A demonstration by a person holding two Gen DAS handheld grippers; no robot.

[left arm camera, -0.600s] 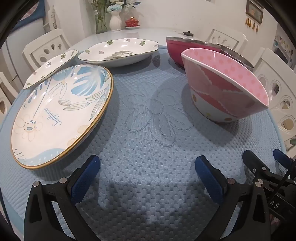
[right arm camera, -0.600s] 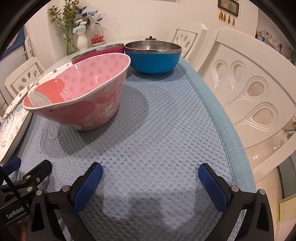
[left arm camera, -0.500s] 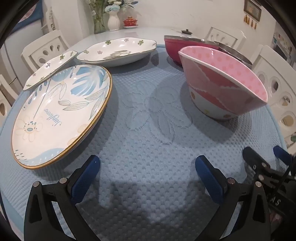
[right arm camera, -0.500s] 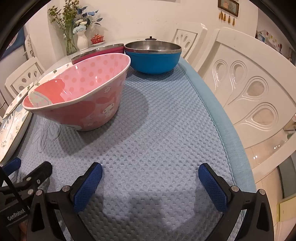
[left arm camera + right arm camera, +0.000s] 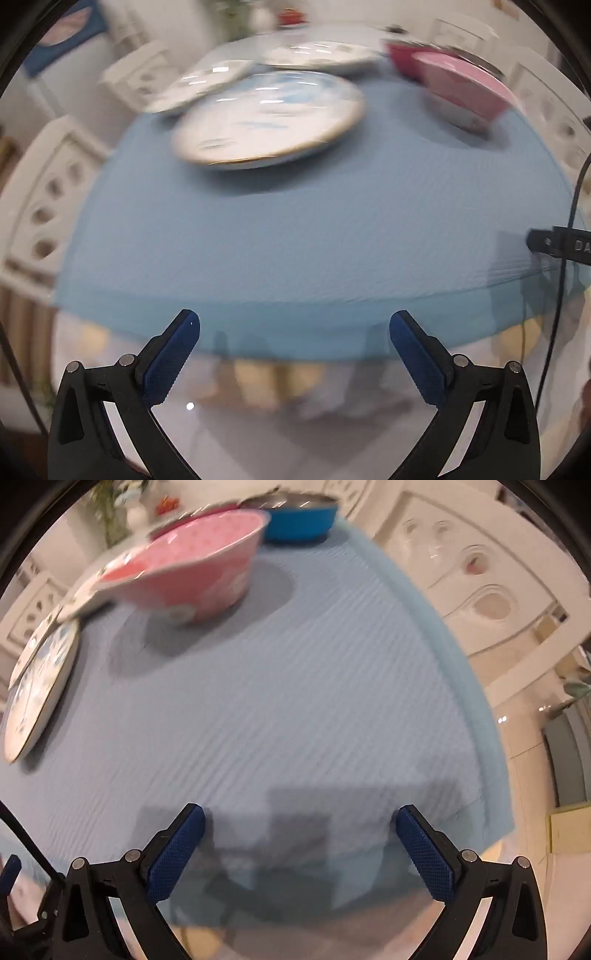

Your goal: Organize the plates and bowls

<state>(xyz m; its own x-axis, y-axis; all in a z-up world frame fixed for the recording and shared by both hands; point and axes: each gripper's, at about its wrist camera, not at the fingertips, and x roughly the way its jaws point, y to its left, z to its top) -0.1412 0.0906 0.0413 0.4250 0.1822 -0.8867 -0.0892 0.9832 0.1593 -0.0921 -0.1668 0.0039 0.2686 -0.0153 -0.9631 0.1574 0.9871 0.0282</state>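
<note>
Both views are blurred by motion. A large round plate with blue leaves and a gold rim (image 5: 266, 118) lies on the blue mat (image 5: 314, 236); it also shows at the left edge of the right wrist view (image 5: 40, 686). Two smaller white plates (image 5: 199, 85) (image 5: 317, 55) lie behind it. A pink bowl (image 5: 465, 92) (image 5: 192, 576) stands at the right, a red bowl (image 5: 402, 59) and a blue bowl (image 5: 299, 520) behind it. My left gripper (image 5: 294, 354) is open and empty at the table's near edge. My right gripper (image 5: 300, 849) is open and empty over the mat's near edge.
White chairs stand around the table, one at the left (image 5: 40, 206) and one at the right (image 5: 480, 590). A vase with flowers (image 5: 136, 513) stands at the far end. The right gripper's body (image 5: 565, 245) shows at the right edge of the left wrist view.
Both grippers have pulled back and risen from the table; the plates and bowls now look farther off, and the table's near edge and the floor have come into view. Both stay open.
</note>
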